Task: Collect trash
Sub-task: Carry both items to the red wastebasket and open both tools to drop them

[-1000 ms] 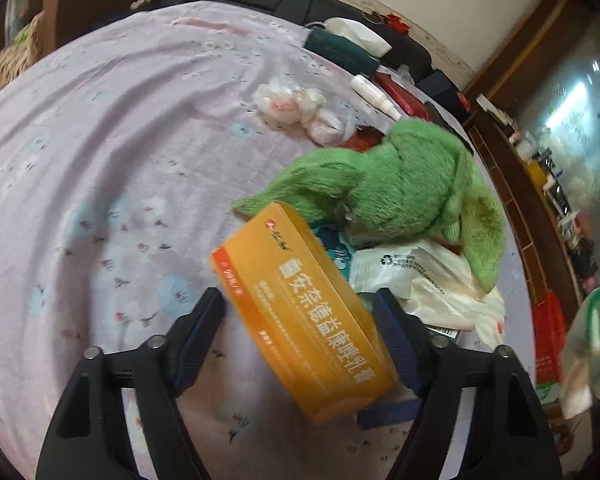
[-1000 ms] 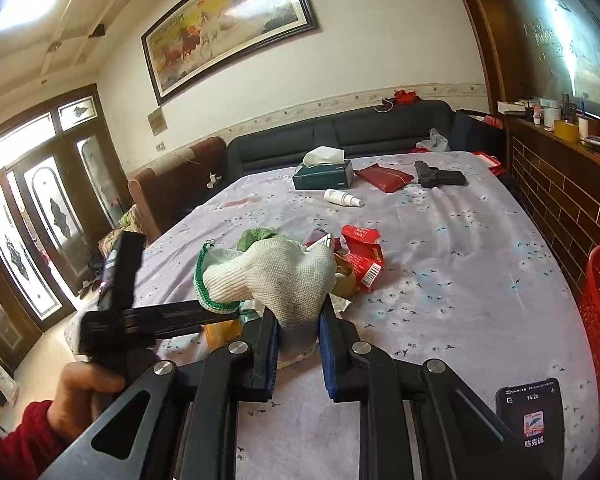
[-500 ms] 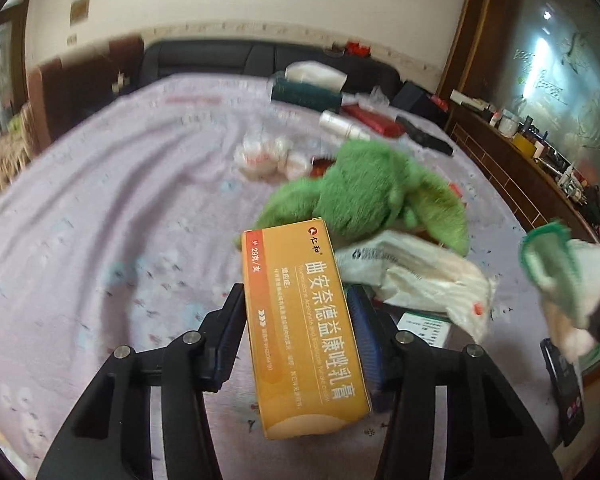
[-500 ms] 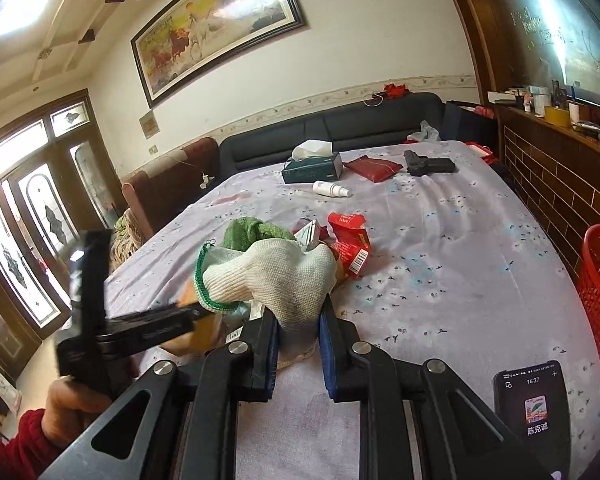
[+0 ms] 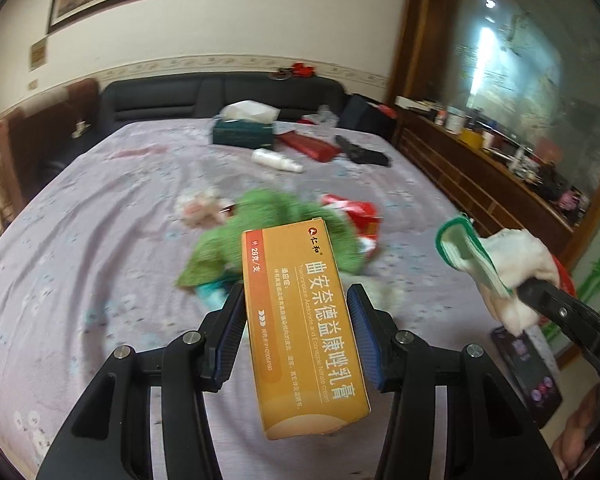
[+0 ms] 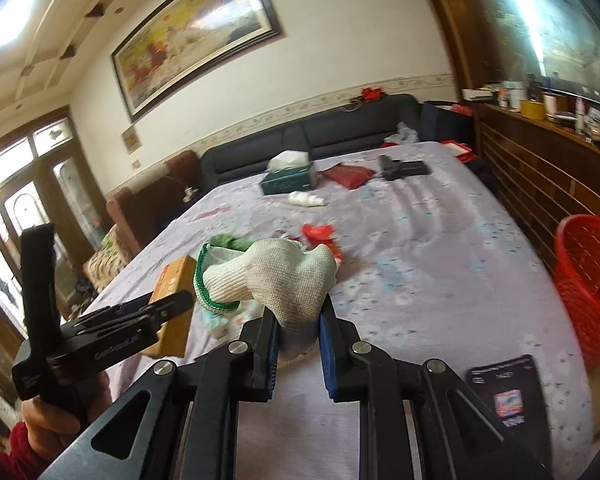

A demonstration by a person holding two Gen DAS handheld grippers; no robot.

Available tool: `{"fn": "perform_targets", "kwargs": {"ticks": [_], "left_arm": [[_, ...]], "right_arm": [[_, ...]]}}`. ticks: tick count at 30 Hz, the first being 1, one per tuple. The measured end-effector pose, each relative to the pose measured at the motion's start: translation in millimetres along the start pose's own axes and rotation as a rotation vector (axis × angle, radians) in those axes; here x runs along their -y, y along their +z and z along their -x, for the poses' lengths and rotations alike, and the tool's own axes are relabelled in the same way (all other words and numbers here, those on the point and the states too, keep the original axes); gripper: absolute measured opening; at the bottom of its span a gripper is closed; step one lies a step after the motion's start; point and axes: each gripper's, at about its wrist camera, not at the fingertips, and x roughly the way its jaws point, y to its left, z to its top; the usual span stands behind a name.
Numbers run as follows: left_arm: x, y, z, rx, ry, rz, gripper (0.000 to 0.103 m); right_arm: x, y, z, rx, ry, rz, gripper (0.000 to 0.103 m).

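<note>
Both grippers loaded, raised over lilac floral bedsheet (image 5: 80,240).
L gripper (image 5: 296,320) clamps orange box (image 5: 304,320); R gripper (image 6: 298,336) pinches white glove (image 6: 276,276). Red basket (image 6: 588,272) by wood-panel wall; framed painting (image 6: 196,36) above dk sofa.

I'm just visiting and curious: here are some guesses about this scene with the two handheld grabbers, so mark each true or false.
1. The left gripper holds an orange medicine box. True.
2. The right gripper is empty. False: it is shut on a white knit glove with a green cuff.
3. A red basket stands beside the bed. True.
4. The tissue box lies inside the basket. False: it sits on the bed near the dark headboard.
5. A phone lies on the bed. True.
</note>
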Motion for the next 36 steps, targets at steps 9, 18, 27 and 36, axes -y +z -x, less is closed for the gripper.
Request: {"fn": "perform_targets", "kwargs": {"ticks": [9, 18, 27, 36], "left_arm": [[82, 27, 2, -0.018, -0.184, -0.129, 0.049], [192, 46, -16, -0.061, -0.350, -0.250, 0.050], [314, 59, -62, -0.120, -0.462, -0.367, 0.050], [389, 55, -115, -0.214, -0.492, -0.422, 0.051]], "right_arm": [[83, 18, 74, 0.133, -0.160, -0.151, 0.019], [173, 18, 141, 0.240, -0.316, -0.310, 0.019], [242, 23, 170, 0.282, -0.382, -0.412, 0.019], [295, 33, 149, 0.261, -0.360, -0.499, 0.019]]}}
